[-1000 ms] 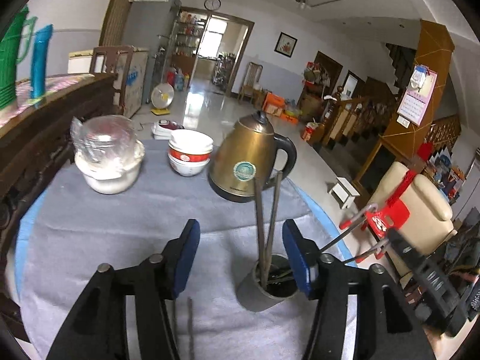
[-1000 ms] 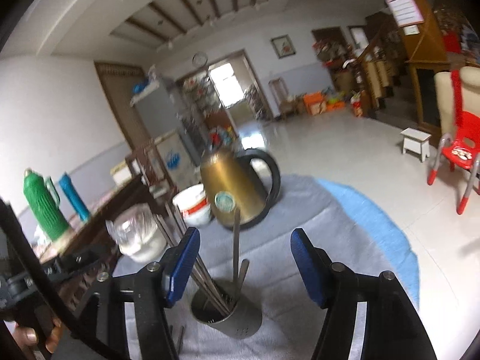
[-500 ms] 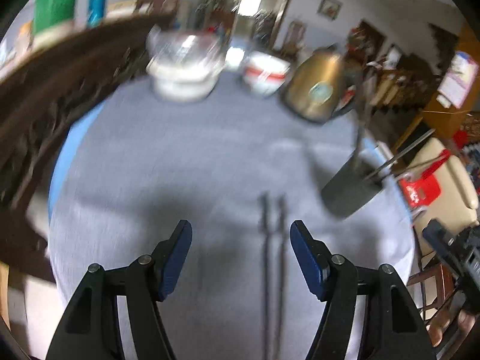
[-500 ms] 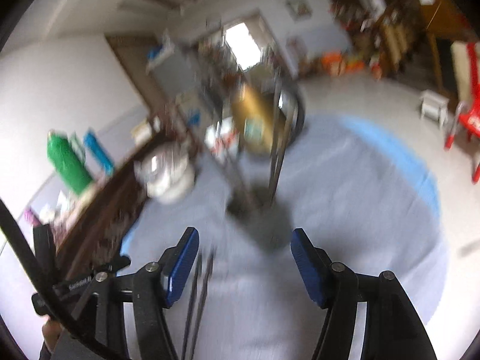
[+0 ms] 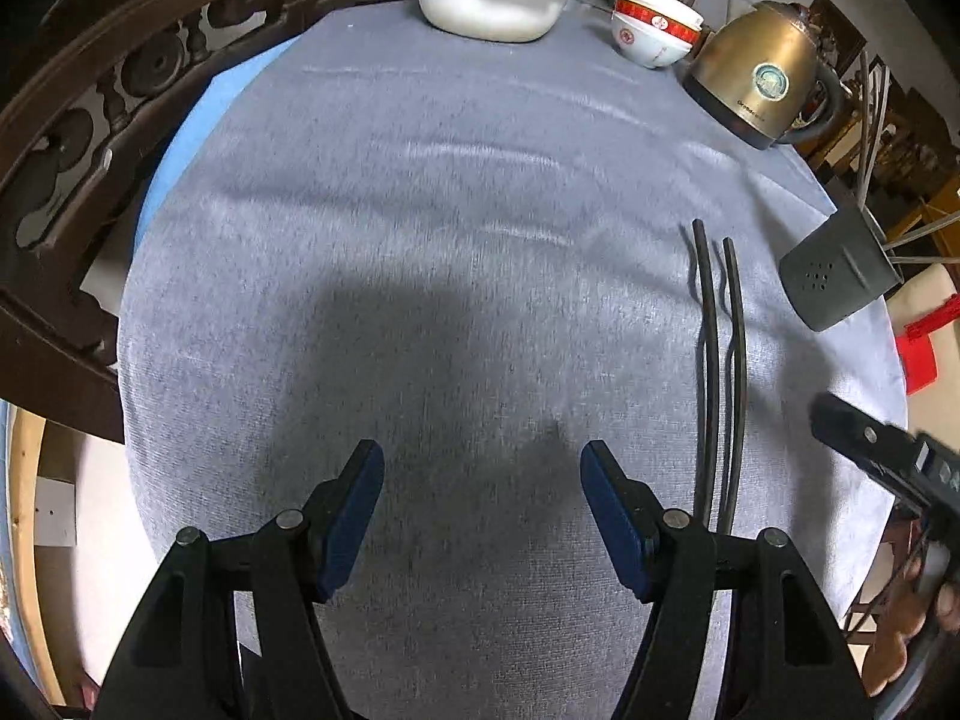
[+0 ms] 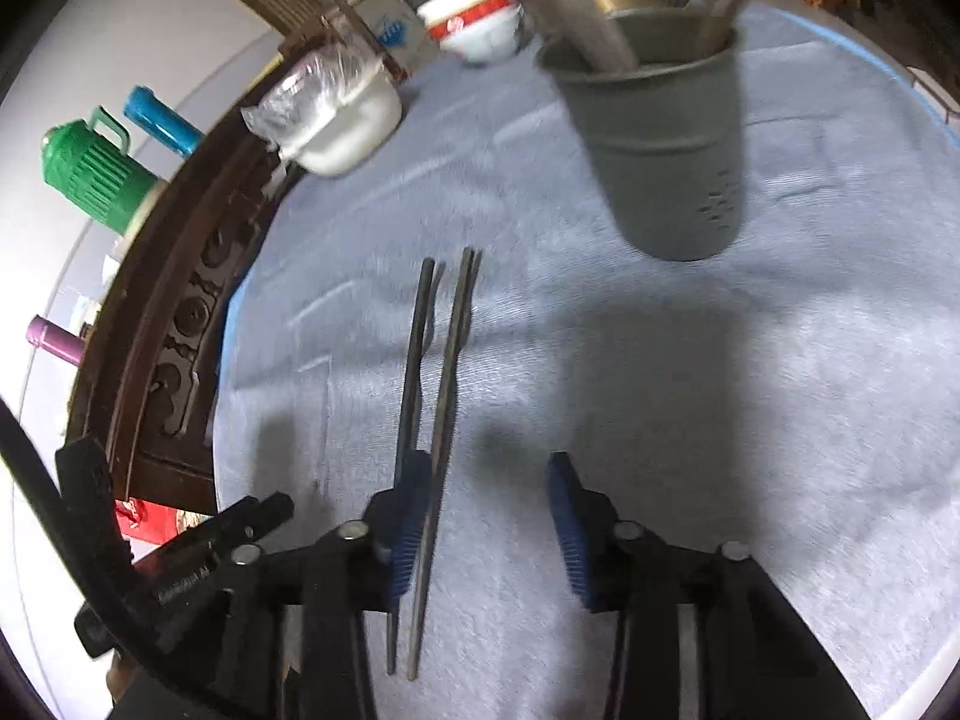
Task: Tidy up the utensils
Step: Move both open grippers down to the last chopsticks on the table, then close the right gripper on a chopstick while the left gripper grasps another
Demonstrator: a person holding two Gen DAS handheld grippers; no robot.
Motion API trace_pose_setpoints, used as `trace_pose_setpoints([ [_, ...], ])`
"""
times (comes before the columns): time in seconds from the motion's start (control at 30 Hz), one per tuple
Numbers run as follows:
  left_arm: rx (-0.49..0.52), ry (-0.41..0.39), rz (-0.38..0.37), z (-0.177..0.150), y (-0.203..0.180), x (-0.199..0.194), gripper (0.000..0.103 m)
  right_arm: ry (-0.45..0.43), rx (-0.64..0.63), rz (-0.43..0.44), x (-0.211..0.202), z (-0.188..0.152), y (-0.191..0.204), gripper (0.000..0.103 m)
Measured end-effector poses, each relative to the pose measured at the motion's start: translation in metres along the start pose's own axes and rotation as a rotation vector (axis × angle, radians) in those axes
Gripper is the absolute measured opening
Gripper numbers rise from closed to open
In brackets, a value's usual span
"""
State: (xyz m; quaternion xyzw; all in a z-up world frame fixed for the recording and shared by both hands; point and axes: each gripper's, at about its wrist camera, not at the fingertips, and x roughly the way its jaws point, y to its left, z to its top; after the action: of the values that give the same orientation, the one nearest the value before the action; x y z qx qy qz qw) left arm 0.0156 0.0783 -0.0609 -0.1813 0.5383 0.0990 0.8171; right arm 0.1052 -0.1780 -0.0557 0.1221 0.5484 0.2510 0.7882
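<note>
Where the grey cloth (image 5: 420, 240) is covering the table, two dark chopsticks (image 5: 723, 372) are lying side by side, parallel and apart, their far tips pointing toward the holder (image 5: 837, 282).

Holder: grey cup with small holes in its wall, standing just beyond the chopsticks near the table's right edge; several sticks are leaning out of it. In the right wrist view the holder (image 6: 666, 144) is showing large and blurred, above the chopsticks (image 6: 444, 372).

Right gripper (image 6: 486, 516): fingers standing apart, gripping nothing. Its left finger (image 6: 408, 516) is hanging over the near part of the chopsticks; contact cannot be told. The right finger is hovering over bare cloth.

Left gripper (image 5: 483, 510): fingers spread wide, empty, hovering over the cloth, with the chopsticks' near ends passing just beside its right finger (image 5: 612, 510).

Further items, at the far side of the table:
- kettle (image 5: 759, 84), brass-coloured, black handle, standing upright beyond the holder;
- stacked bowls (image 5: 654, 33), white with red bands, left of the kettle;
- white basin (image 5: 486, 0), holding a clear plastic bag, left of the bowls.

Off the table: carved dark wooden rail (image 6: 180, 312) curving along the left edge; green flask (image 6: 99, 174) and blue flask (image 6: 159, 120) standing behind it.
</note>
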Motion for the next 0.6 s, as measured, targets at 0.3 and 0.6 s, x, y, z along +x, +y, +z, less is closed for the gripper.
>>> trace_pose_setpoints([
  [0.3,0.001,0.013,-0.031,0.0,0.002,0.0,0.069,0.113,-0.025,-0.049,0.045,0.024,0.027,0.038],
  [0.6,-0.001,0.024,-0.051,0.004,0.004,0.001,0.069,0.171,-0.072,-0.12,0.069,0.035,0.036,0.013],
])
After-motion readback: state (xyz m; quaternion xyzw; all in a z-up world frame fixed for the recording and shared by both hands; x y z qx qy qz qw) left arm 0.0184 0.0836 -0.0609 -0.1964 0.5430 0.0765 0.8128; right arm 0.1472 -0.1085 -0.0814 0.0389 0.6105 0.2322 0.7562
